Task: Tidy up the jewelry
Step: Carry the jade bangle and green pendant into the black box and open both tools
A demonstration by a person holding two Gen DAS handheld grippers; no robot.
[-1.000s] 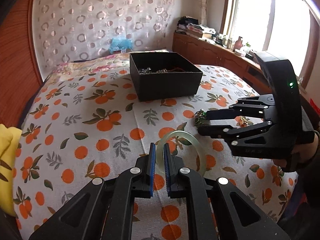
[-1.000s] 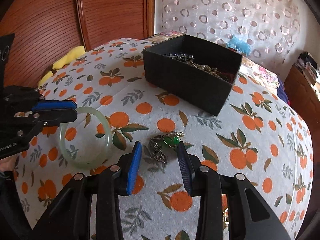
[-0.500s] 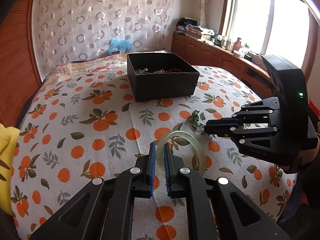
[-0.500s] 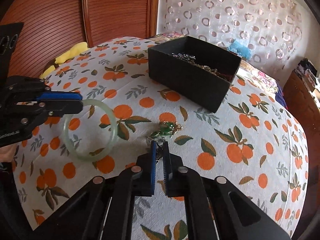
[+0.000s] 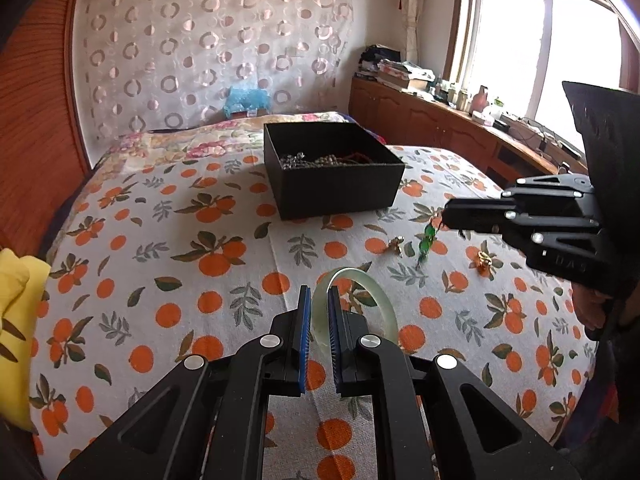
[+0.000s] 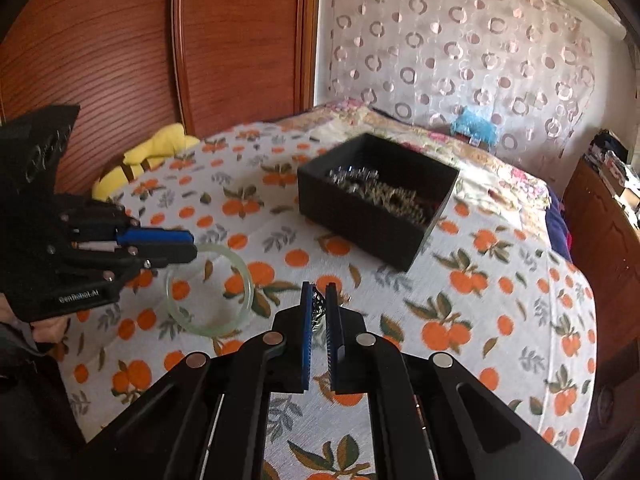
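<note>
Broadly, the bed (image 5: 168, 248) in its orange-print cover is carrying a black box (image 5: 336, 176) of tangled chains toward its far side. Nearer, the left claw (image 5: 318, 312) is pinching the rim of a pale green bangle (image 5: 372, 292), holding it above the cover. The right claw (image 6: 318, 304) is pressing together on a green-stoned necklace (image 5: 427, 240), which is dangling from its tips. Two small gold pieces (image 5: 396, 245) are lying just beside it on the cover.
</note>
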